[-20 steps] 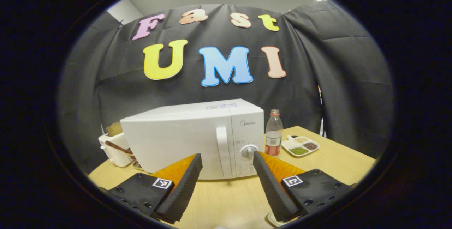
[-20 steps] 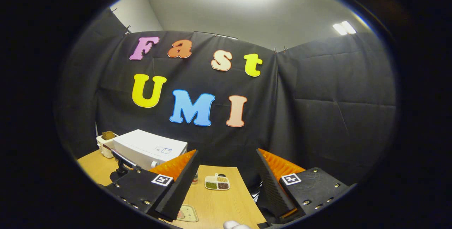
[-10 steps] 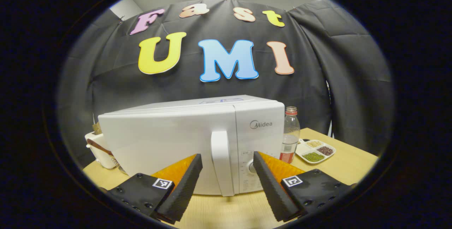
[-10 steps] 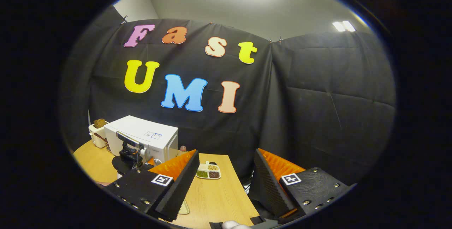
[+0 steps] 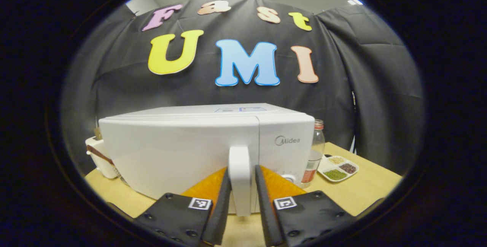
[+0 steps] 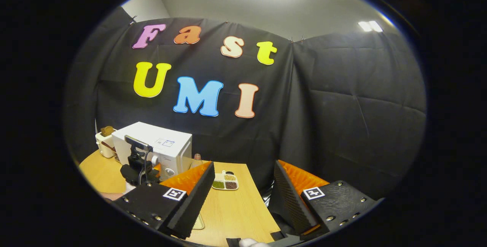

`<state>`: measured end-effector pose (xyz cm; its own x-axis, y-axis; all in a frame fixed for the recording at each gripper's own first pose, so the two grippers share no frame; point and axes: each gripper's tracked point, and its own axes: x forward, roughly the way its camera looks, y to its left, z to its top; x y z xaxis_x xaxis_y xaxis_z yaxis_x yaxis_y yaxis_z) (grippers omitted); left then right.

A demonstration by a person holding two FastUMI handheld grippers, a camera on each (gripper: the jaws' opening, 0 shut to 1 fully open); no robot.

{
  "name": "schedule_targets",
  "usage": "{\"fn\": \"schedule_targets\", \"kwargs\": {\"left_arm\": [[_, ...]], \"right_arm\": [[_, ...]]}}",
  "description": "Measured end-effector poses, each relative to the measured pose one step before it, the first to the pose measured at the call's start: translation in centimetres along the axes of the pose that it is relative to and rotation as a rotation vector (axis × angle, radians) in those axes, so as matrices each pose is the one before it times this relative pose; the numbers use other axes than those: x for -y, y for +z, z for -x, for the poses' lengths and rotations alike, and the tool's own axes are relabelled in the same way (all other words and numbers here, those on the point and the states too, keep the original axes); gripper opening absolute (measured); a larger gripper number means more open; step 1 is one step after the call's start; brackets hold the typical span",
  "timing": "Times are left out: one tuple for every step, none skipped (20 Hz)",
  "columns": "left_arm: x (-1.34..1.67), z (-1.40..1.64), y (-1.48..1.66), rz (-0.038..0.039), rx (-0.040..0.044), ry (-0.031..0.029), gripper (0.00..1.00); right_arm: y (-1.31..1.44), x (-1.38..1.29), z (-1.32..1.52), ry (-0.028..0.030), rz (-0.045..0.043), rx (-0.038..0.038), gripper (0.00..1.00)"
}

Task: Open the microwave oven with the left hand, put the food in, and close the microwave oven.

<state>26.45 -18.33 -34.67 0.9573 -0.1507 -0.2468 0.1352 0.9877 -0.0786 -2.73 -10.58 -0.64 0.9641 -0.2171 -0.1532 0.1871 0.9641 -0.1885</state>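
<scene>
the microwave sits on the wooden table, door shut, its front facing the left gripper. the door handle is a tall upright bar at the right edge of the door, just left of the control panel, and it stands straight ahead between the left gripper's two fingers, which are clenched against its two sides near its lower half. since the handle's long axis runs up and down and the door appears hinged on the far left, the pull likely has to swing back toward the holder and leftward. the right gripper hangs released, fingers wide apart and empty, well off to the microwave's right over the table, with a small divided dish ahead of it.
</scene>
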Motion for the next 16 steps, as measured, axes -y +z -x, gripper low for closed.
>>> {"fn": "schedule_targets", "kwargs": {"left_arm": [[0.169, -0.452, -0.453, 0.00743, -0.02033, -0.01209, 0.40], [-0.159, 0.090, 0.022, -0.01237, -0.00642, -0.00712, 0.33], [0.034, -0.064, -0.028, -0.00696, -0.00484, -0.00504, 0.31], [-0.038, 0.012, 0.022, -0.01111, -0.00239, -0.00057, 0.29], [-0.108, 0.050, 0.075, -0.01197, -0.00595, 0.00099, 0.24], [-0.010, 0.075, -0.083, -0.00206, 0.00019, 0.00067, 0.21], [0.054, -0.041, 0.067, 0.00043, -0.00419, -0.00210, 0.19], [0.028, 0.056, -0.126, -0.00688, -0.00515, -0.00050, 0.17], [-0.090, -0.023, 0.010, -0.00168, -0.00475, 0.00133, 0.14], [-0.001, -0.010, -0.080, 0.00486, -0.00236, 0.00146, 0.14], [0.007, 0.057, 0.033, 0.01051, -0.00184, -0.00018, 0.14], [0.009, 0.163, -0.097, 0.01114, -0.00525, -0.00400, 0.14], [0.012, 0.594, -0.420, 0.00017, -0.02504, -0.00227, 0.14], [0.005, 1.523, -0.878, -0.00355, -0.02165, -0.00491, 0.14], [-0.084, 1.743, 0.366, -0.02739, 0.04921, -0.00573, 0.15], [-0.278, 1.680, 0.130, -0.02486, 0.02833, -0.00411, 0.15]], "right_arm": [[0.162, -0.117, 0.152, 0.00400, -0.00229, 0.00184, 0.96], [-0.150, -0.196, 0.063, 0.00312, -0.00052, 0.00155, 0.96], [-0.010, -0.139, 0.028, 0.00124, -0.00078, -0.00056, 0.96], [-0.143, -0.208, 0.030, 0.00639, -0.00182, -0.00188, 0.96], [-0.051, -0.156, 0.044, 0.00259, -0.00068, -0.00225, 0.96], [-0.134, -0.036, -0.043, 0.00058, -0.00082, -0.00268, 0.96], [-0.013, -0.021, 0.058, 0.00135, -0.00267, -0.00114, 0.96], [-0.115, -0.088, 0.094, 0.00134, -0.00290, -0.00226, 0.96], [-0.082, -0.058, 0.158, 0.00089, -0.00048, -0.00116, 0.96], [-0.134, 0.051, 0.156, -0.00153, 0.00207, 0.00018, 0.96], [-0.016, 0.052, 0.080, -0.00177, 0.00421, -0.00027, 0.96], [-0.104, 0.008, -0.010, 0.00025, 0.00345, -0.00089, 0.96], [-0.062, 0.120, 0.035, -0.00341, -0.00193, -0.00362, 0.96], [-0.130, 0.055, 0.087, 0.00388, -0.00769, -0.00126, 0.96], [-0.016, -0.100, 0.074, 0.00476, -0.01017, -0.00124, 0.96], [-0.035, -0.222, -0.067, 0.00762, -0.00705, -0.00031, 0.96]]}}
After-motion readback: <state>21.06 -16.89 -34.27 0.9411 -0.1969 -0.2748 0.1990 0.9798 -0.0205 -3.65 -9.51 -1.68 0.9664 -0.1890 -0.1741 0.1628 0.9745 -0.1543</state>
